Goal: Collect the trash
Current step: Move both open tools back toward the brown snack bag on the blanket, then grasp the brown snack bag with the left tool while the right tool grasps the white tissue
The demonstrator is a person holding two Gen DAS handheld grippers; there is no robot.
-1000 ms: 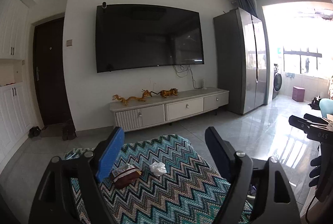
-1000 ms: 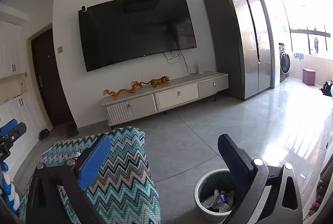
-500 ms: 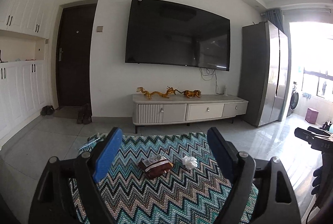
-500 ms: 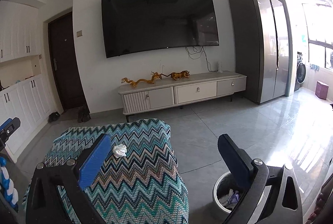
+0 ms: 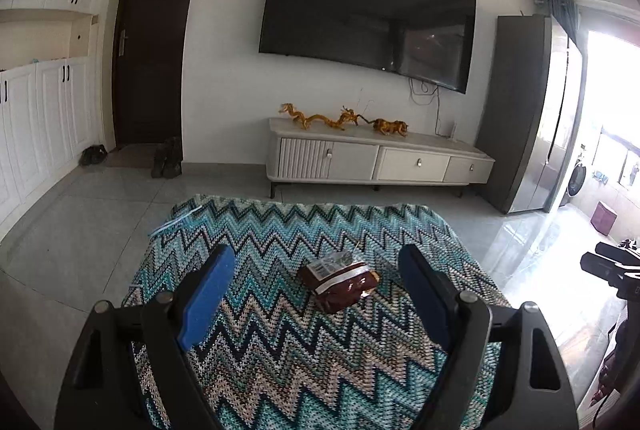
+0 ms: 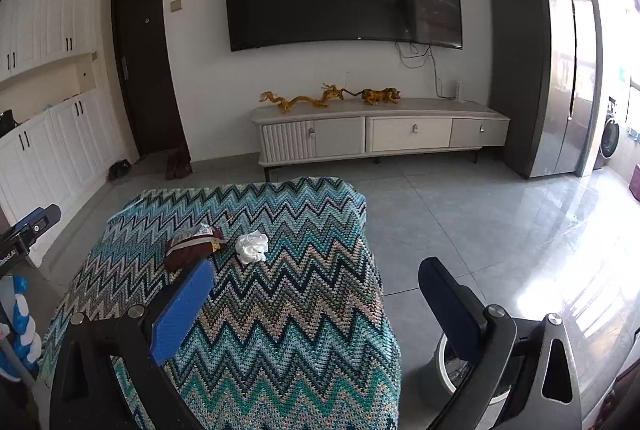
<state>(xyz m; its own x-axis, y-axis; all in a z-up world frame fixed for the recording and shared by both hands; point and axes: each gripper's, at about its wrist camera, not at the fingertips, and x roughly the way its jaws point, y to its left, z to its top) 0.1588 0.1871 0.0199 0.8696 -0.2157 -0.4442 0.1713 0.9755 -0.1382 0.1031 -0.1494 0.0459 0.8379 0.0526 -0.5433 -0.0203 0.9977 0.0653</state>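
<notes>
Left wrist view now centres the brown wrapper (image 5: 339, 280) between the left gripper's (image 5: 316, 294) wide-spread fingers, closer than before; pickup looks imminent.

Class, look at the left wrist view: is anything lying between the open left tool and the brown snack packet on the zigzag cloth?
Nothing visible does. The left tool is open, and only bare zigzag cloth lies between its fingers and the brown snack packet ahead.

Trash bin (image 6: 448, 370) mostly hidden behind right gripper (image 6: 316, 300).
</notes>
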